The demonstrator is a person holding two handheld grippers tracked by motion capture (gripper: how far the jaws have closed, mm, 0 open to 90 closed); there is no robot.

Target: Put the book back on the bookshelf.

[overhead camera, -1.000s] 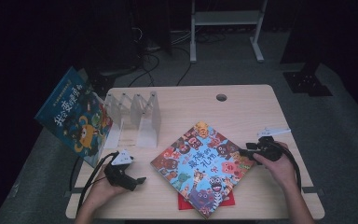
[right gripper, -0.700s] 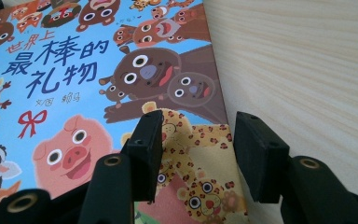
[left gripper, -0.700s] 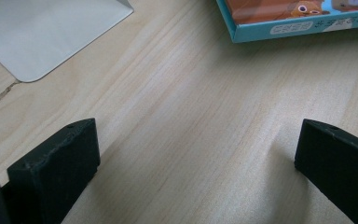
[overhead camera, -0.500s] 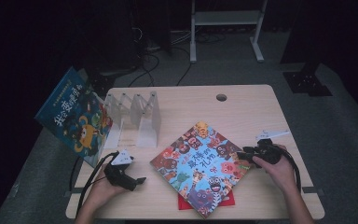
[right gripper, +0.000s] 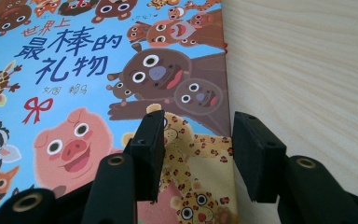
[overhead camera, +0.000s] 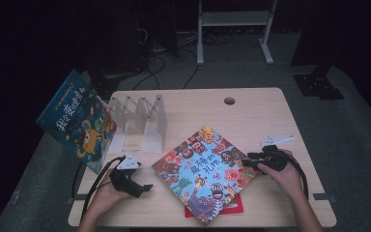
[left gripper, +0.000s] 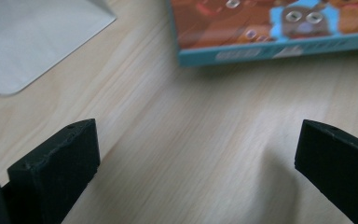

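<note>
Right gripper point(overhead camera: 249, 159) first: we see its black jaws partly spread and straddling the right edge of the animal picture book point(overhead camera: 207, 171), one jaw over the cover and one past the edge over bare wood, and we can't tell if the pads actually touch it; they've just been closing in a bit. Biggest thing around is the table point(overhead camera: 251, 111), pale wood with rounded corners and a small round hole near its far edge. Next down, a blue picture book point(overhead camera: 75, 121) leans tilted at the table's left edge, just beside the white rack point(overhead camera: 140, 121), a zigzag row of thin upright dividers, and we see nothing in its slots. Then the animal picture book itself: flat, square, glossy, crowded with cartoon animals, lying near the front middle of the table and turned like a diamond, one corner pointing at the far edge and one at us. It sits on a red book point(overhead camera: 236, 205), which peeks out under its near-right edge. Smallest, the left gripper point(overhead camera: 147, 187) rests low over bare wood left of the book, jaws spread wide with nothing between them.
</note>
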